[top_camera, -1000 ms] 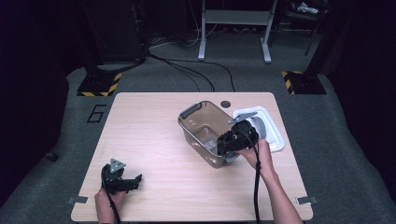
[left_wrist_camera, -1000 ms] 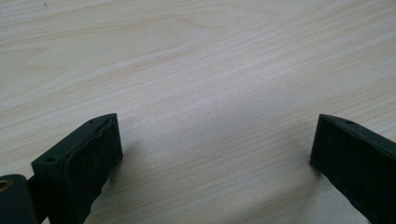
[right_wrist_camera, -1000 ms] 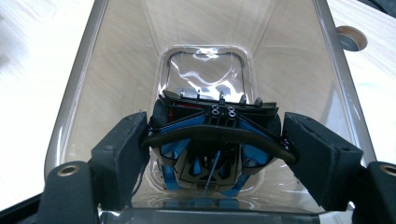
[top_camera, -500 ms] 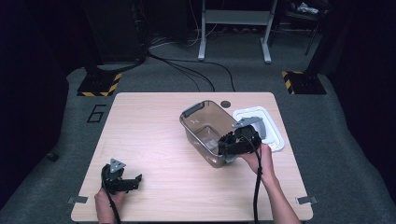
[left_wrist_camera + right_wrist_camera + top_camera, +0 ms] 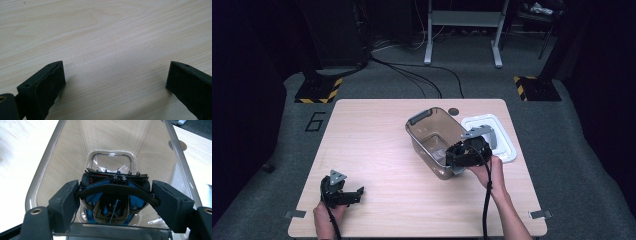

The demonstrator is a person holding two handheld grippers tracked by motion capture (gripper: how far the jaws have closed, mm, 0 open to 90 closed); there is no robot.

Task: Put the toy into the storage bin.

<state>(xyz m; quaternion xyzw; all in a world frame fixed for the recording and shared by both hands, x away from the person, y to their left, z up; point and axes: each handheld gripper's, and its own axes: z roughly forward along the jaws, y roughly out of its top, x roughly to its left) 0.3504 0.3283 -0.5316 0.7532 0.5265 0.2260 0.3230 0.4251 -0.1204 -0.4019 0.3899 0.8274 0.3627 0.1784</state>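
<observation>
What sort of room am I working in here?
Probably a lab or recording studio: a lone wooden table on grey carpet, hazard-striped stand feet, loose cables on the floor, dark surroundings.

The table is pale wood with smooth grain lines. The bin is clear, shiny plastic with a grey tint. The toy car inside looks like glossy black and blue plastic. The lid is white plastic.

My blue-and-black toy race car hangs nose-down inside the clear smoky plastic bin standing open on the table.
</observation>
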